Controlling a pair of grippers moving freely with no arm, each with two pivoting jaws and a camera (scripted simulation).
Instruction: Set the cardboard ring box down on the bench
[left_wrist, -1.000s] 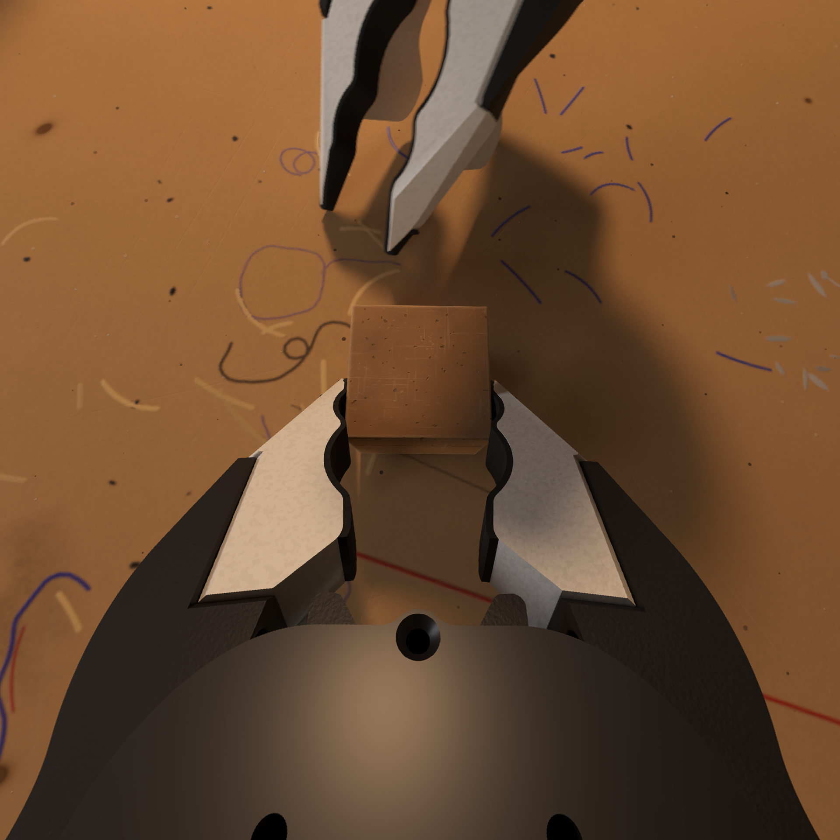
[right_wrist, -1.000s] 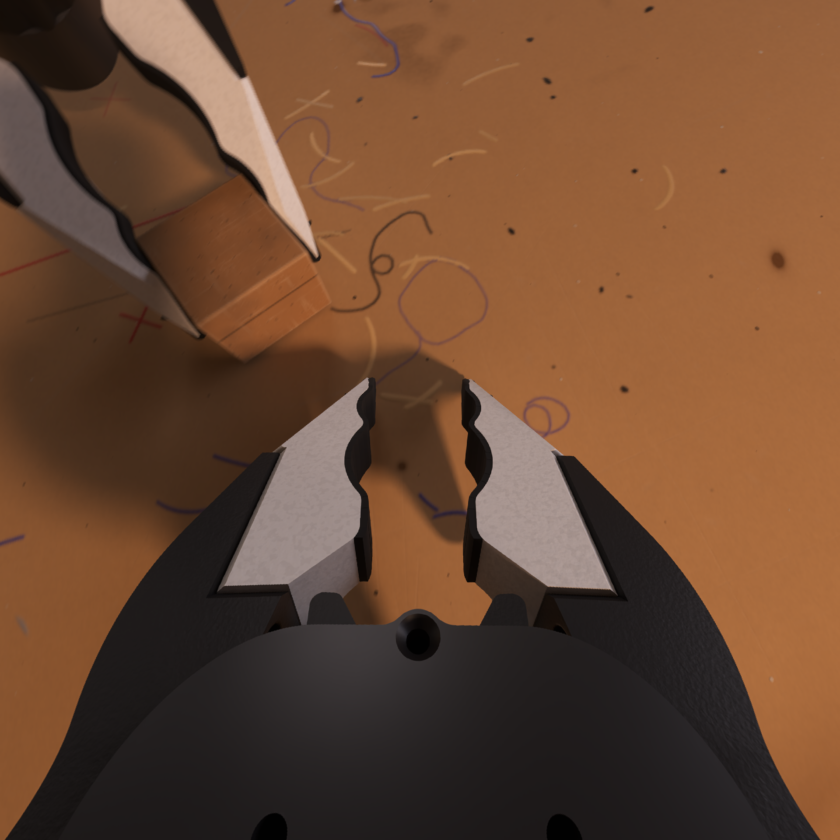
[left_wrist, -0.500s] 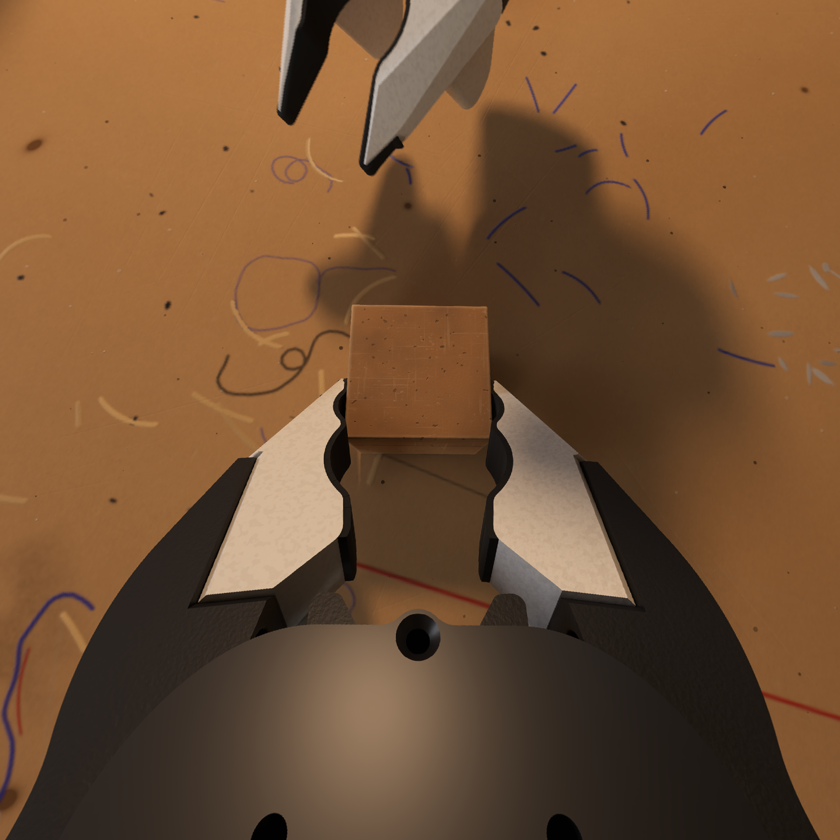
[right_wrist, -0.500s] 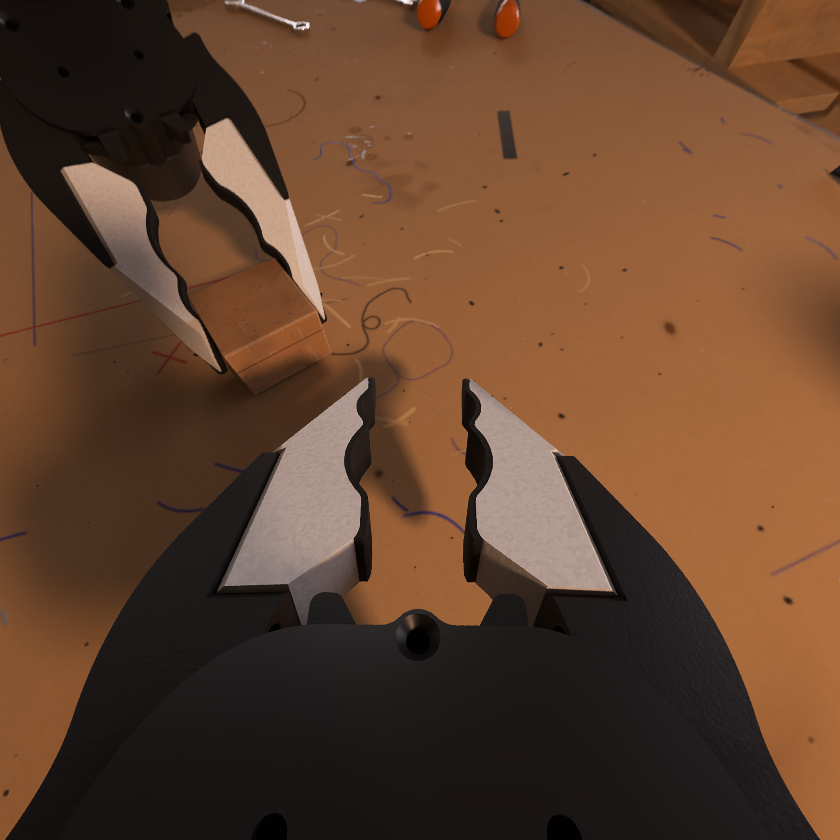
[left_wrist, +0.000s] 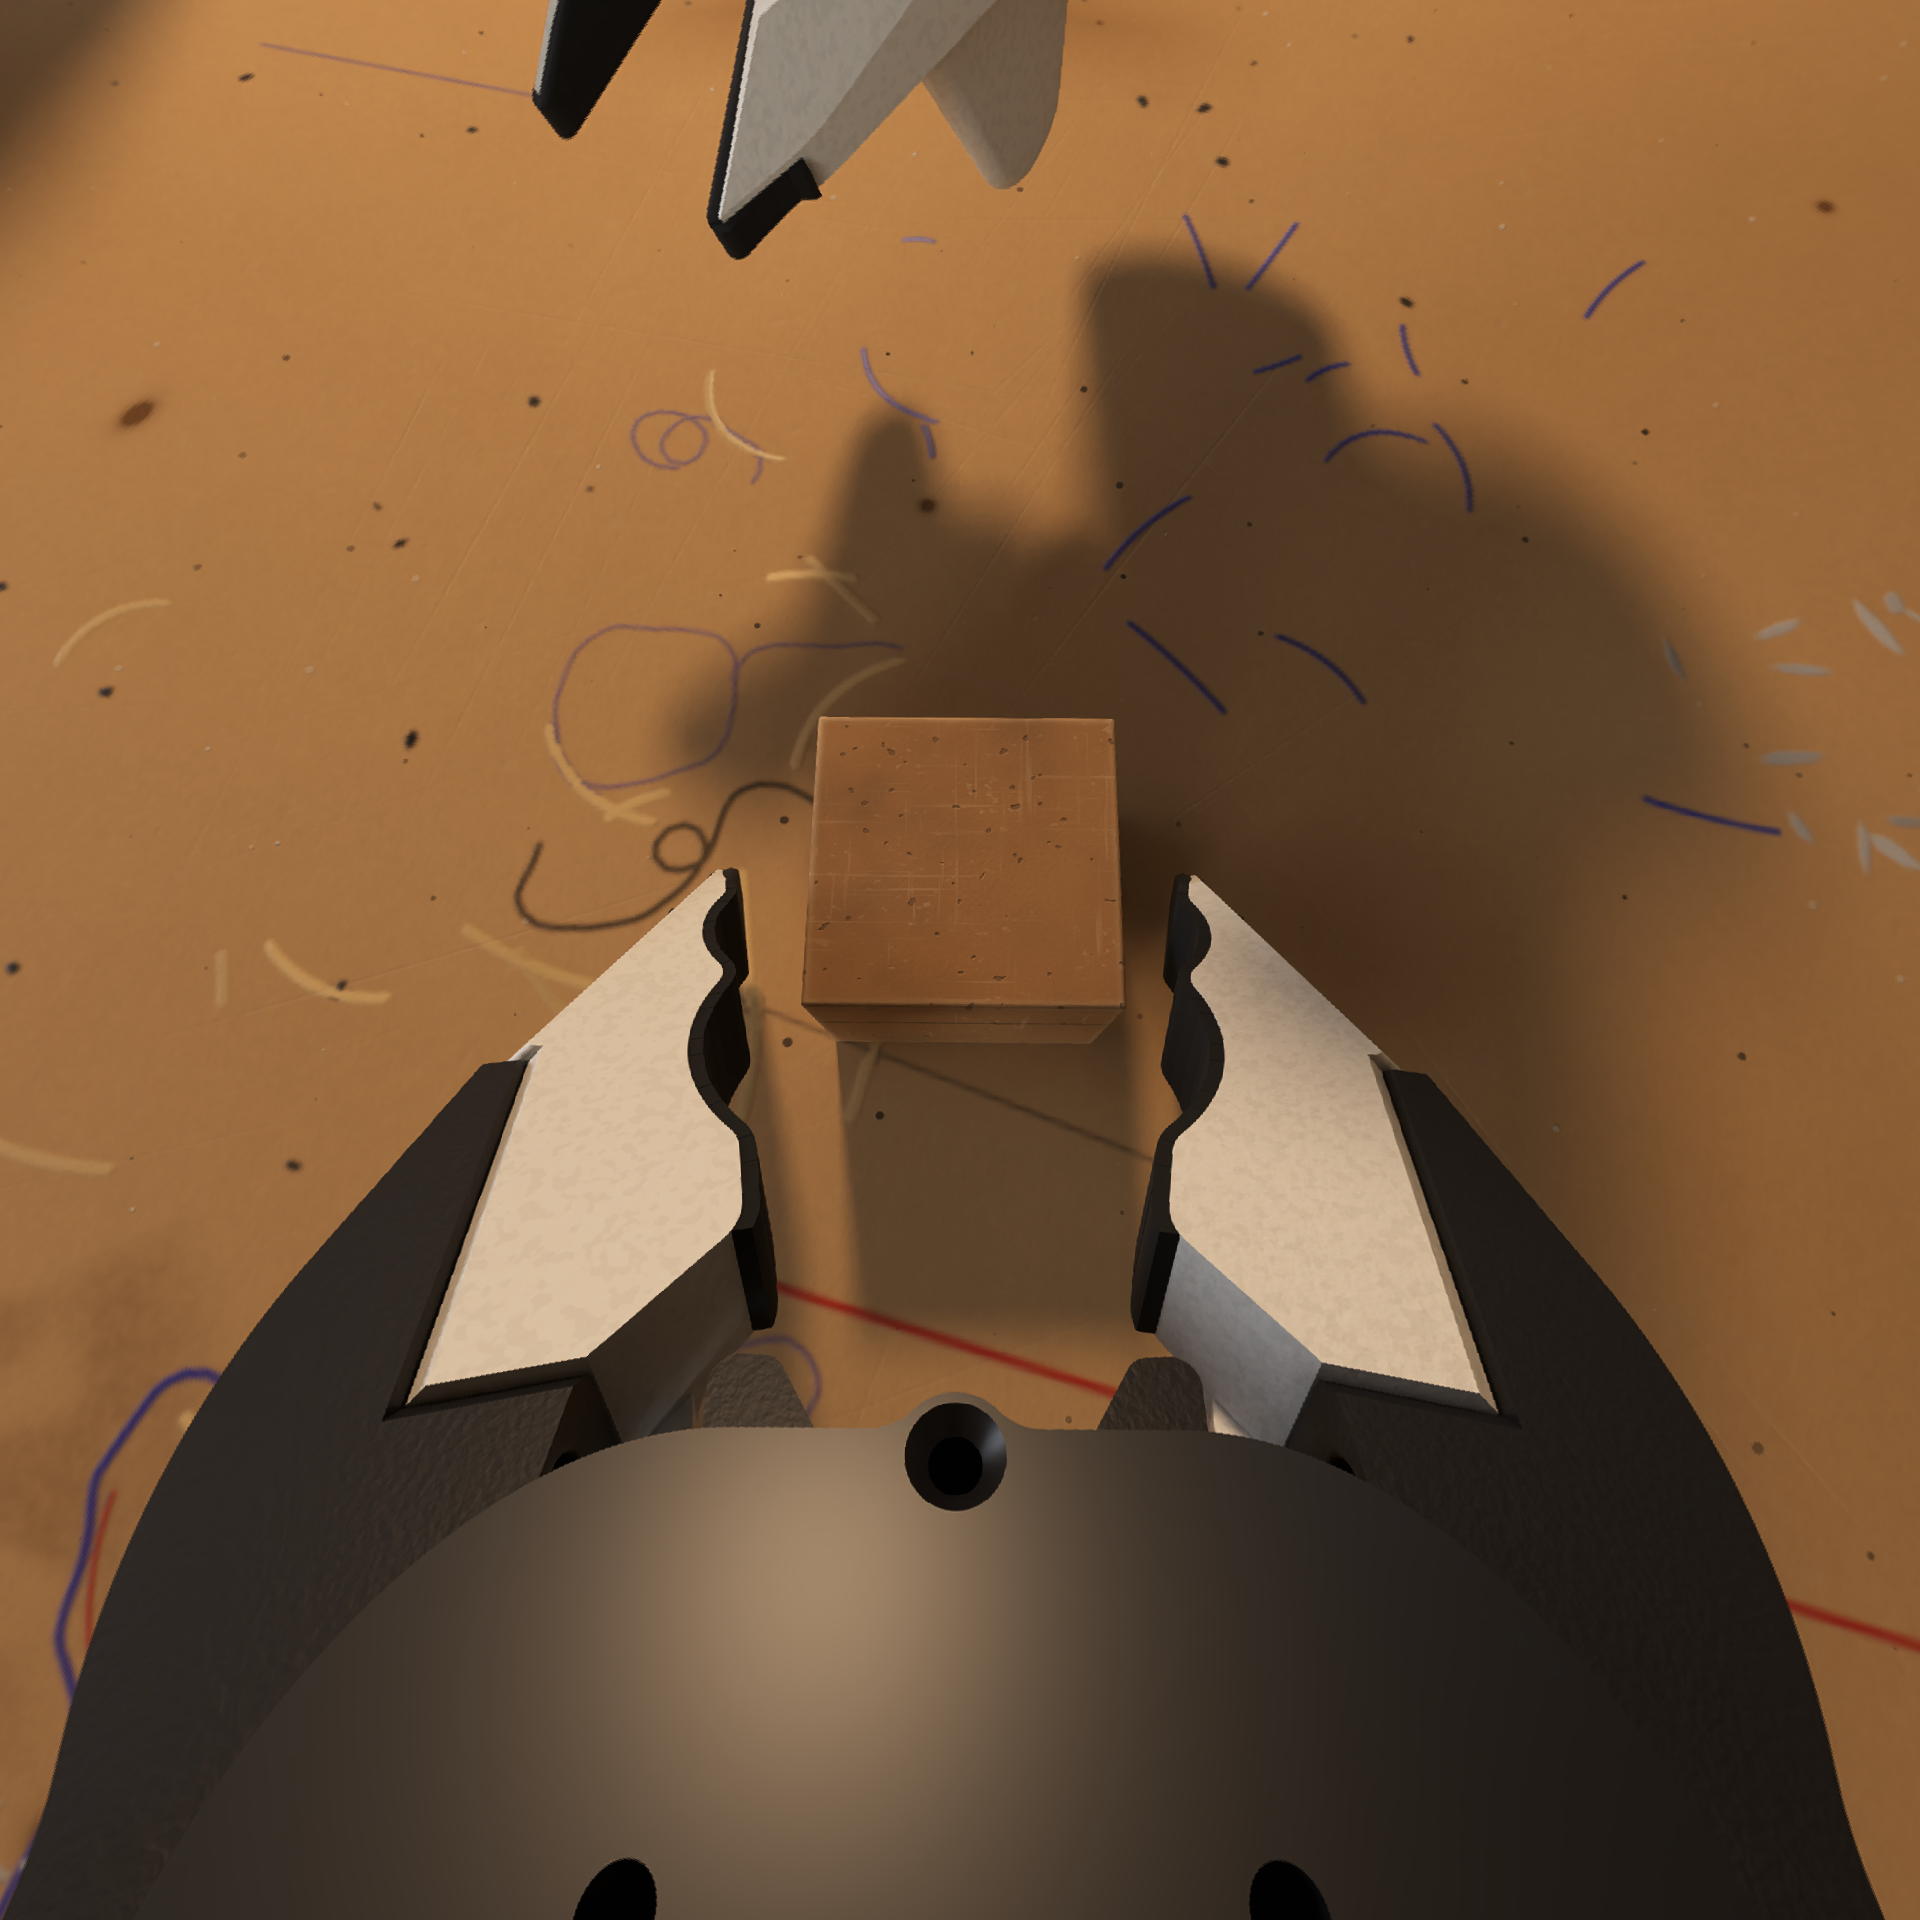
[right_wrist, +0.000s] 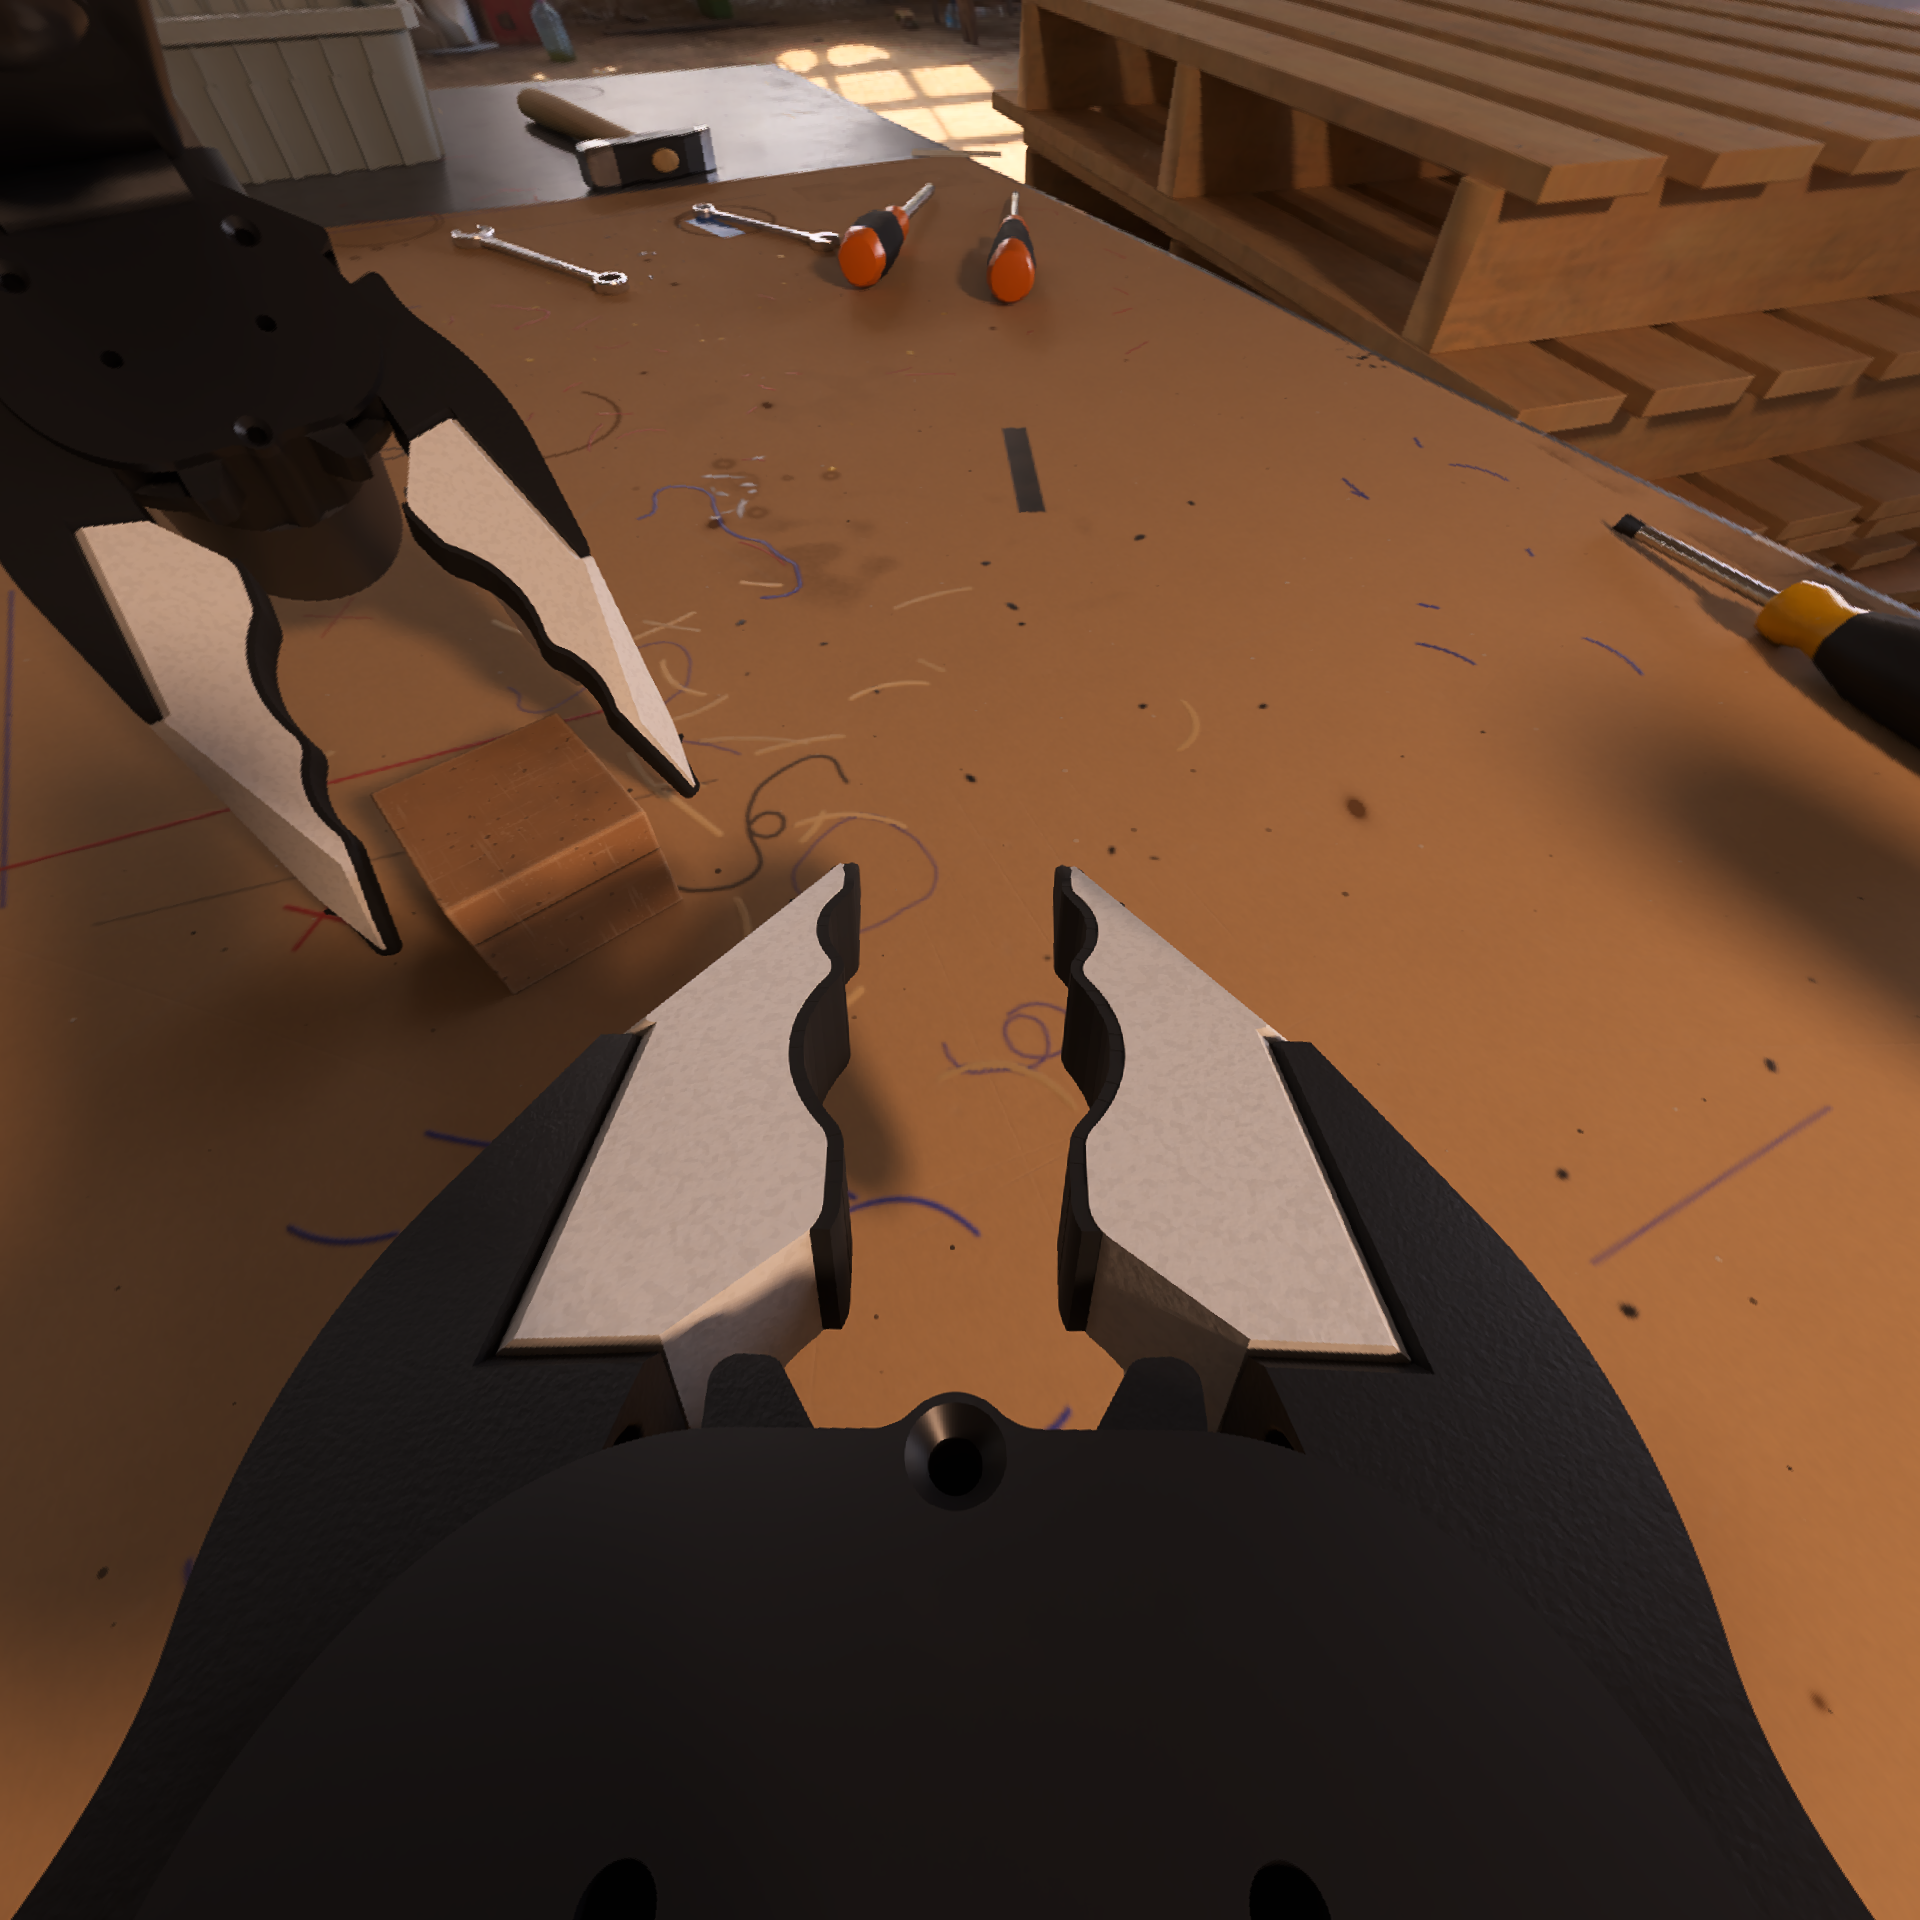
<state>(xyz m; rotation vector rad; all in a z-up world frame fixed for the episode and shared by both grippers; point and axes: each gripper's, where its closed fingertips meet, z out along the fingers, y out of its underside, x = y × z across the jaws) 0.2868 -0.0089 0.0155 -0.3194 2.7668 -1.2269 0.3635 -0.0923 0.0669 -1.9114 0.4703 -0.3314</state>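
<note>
The cardboard ring box (left_wrist: 964, 873) is a small brown cube resting on the scratched brown bench (left_wrist: 312, 312). My left gripper (left_wrist: 958, 883) is open, its fingers standing on either side of the box with a gap on each side. In the right wrist view the box (right_wrist: 520, 842) sits between the left gripper's spread fingers (right_wrist: 551, 862). My right gripper (right_wrist: 956, 878) is open and empty, above the bench to the right of the box. Its fingertips show at the top of the left wrist view (left_wrist: 665, 166).
At the far end of the bench lie two spanners (right_wrist: 540, 258), two orange-handled screwdrivers (right_wrist: 878, 241) and a hammer (right_wrist: 623, 140). A yellow-handled screwdriver (right_wrist: 1808, 623) lies at the right edge. Stacked wooden pallets (right_wrist: 1507, 187) stand beyond the right edge.
My left gripper has opened and let go of the box, which now rests on the bench. My right gripper has drawn back and tilted up, away from the box.
</note>
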